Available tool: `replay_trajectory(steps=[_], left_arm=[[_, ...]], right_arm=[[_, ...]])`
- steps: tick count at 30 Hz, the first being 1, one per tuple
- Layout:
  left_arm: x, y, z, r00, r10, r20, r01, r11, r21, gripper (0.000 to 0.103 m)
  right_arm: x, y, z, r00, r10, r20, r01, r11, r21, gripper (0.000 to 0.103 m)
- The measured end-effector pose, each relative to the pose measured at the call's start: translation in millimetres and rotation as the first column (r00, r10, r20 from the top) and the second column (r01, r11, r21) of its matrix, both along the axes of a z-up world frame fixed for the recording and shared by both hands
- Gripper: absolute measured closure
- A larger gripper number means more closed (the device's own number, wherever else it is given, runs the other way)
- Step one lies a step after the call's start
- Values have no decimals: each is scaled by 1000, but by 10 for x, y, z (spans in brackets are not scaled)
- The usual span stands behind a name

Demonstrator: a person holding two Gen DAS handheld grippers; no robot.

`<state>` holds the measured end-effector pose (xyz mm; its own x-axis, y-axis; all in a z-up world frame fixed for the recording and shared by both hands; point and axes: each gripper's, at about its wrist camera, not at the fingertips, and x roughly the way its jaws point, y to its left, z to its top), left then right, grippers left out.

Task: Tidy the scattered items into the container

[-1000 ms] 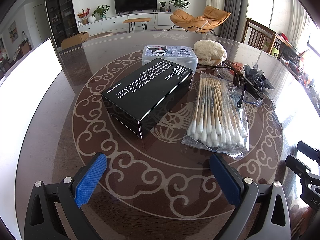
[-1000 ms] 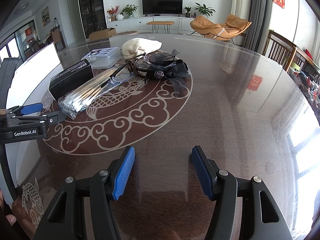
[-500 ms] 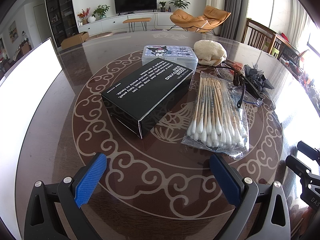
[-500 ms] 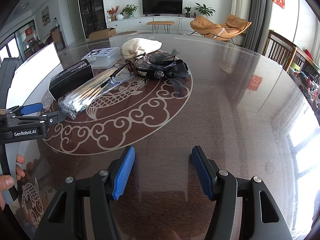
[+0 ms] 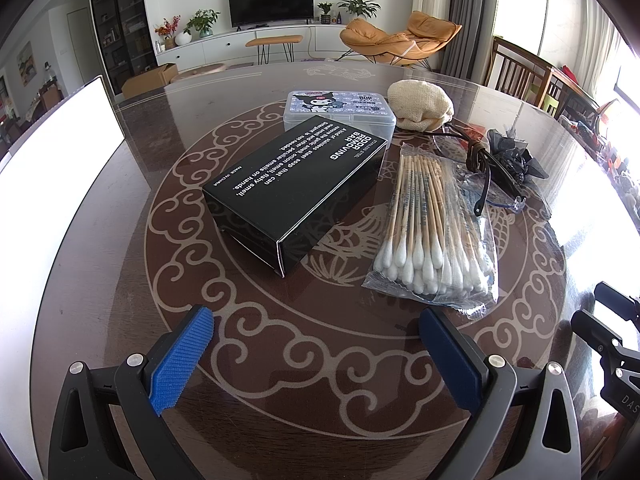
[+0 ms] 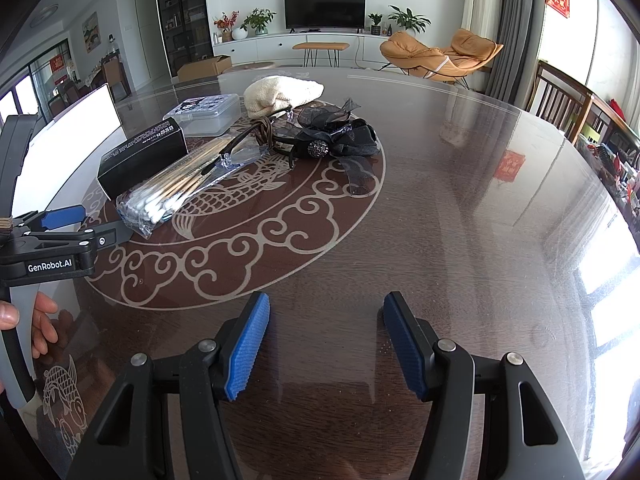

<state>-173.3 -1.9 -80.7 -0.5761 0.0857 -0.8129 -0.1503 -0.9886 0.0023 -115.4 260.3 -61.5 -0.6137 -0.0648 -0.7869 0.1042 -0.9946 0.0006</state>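
At far left, a white upright panel standing at the edge of the round glass-topped worktop. Next, a black carton printed "ODOR REMOVING BAR", lying flat on the scroll-patterned centre, its far end just in front of a clear plastic case with a cartoon label on the lid. Right of the carton, a clear bag of cotton swabs, sticks running away from the camera, white tips toward the near edge. Beyond the bag, a cream knitted pouch, beside the clear case. Further right, clear safety glasses with dark arms, resting partly on the swab bag, with a coil of brown cord against them. At the right end of the cluster, a black gauze bow hair clip with a sparkly round centre, touching the glasses. No receiving container clearly made out, unless the white-sided object at left. Left gripper low over the near worktop, jaws wide apart, nothing between the blue pads; seen from the side in the right wrist view, with fingers of a hand wrapped on its handle. Right gripper over bare worktop well to the right of the items, jaws likewise spread wide and empty.
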Motion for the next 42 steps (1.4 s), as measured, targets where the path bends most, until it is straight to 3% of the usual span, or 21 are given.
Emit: replay_trajectory(steps=[37,42], left_arm=[[2,4,2,1000,1,0,-1,1000,0,0],[150,-132,49,999,-41,7,41,999,-11,0]], right_arm=[[0,1,-1,1000,0,0,0,1000,0,42],[0,1,-3,1000,0,0,0,1000,0,42]])
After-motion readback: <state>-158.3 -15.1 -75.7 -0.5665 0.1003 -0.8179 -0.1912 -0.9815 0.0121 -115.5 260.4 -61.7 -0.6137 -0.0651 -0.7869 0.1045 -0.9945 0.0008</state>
